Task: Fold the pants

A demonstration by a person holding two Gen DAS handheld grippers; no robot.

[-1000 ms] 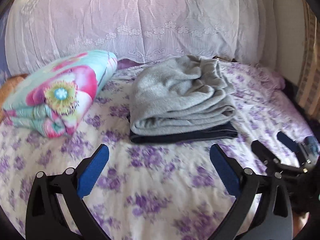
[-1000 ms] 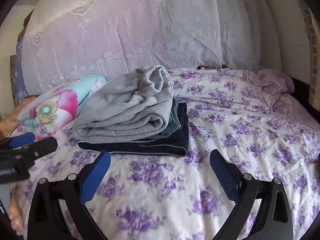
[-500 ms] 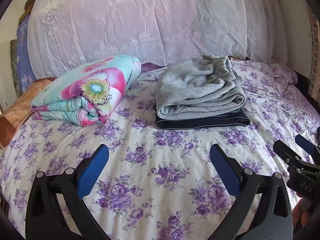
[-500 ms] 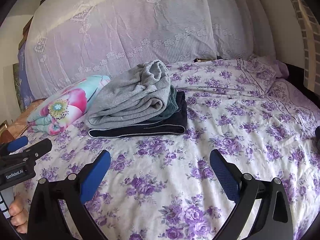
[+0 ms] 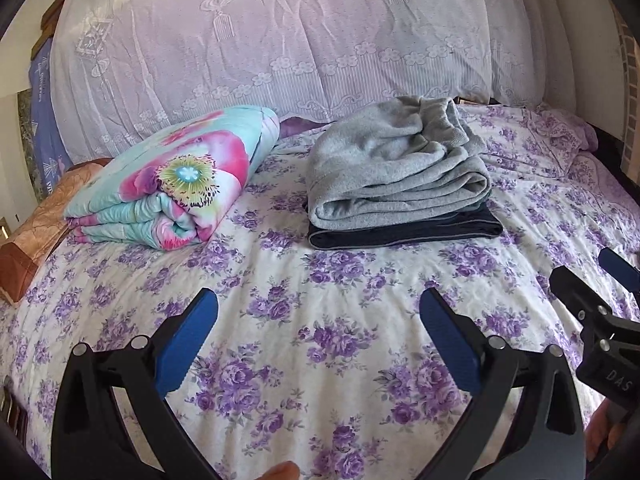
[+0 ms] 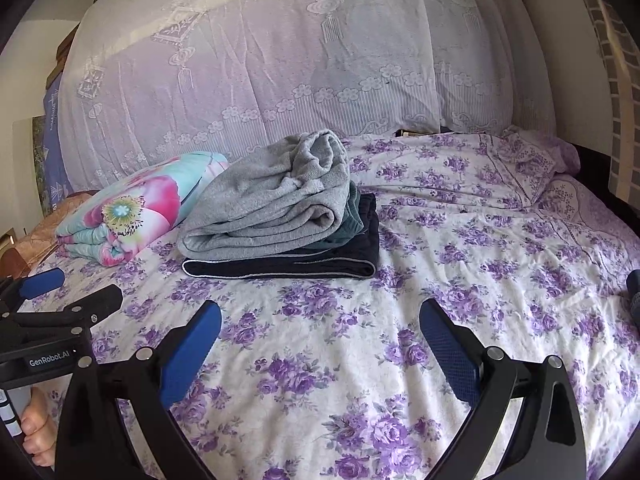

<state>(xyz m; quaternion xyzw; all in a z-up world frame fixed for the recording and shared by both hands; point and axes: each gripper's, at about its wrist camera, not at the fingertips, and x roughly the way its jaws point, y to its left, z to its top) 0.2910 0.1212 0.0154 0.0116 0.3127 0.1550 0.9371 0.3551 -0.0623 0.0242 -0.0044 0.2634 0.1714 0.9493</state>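
Folded grey pants (image 5: 396,172) lie on top of a stack, over a green garment (image 6: 354,216) and folded dark navy pants (image 5: 404,232), on the bed. The stack also shows in the right wrist view, grey pants (image 6: 268,204) above navy pants (image 6: 280,266). My left gripper (image 5: 318,316) is open and empty, held above the bedsheet in front of the stack. My right gripper (image 6: 320,320) is open and empty, also in front of the stack. Each gripper shows in the other's view, the right one (image 5: 600,280) and the left one (image 6: 60,292).
The bed has a white sheet with purple flowers (image 5: 320,360). A folded floral blanket (image 5: 176,184) lies left of the stack. A lace curtain (image 5: 280,40) hangs behind the bed. A brown cushion (image 5: 36,236) sits at the far left. A dark object (image 6: 634,292) is at the right edge.
Both grippers have drawn back from the stack, which now looks smaller and farther away. Both stay open and empty. The stack has not moved.
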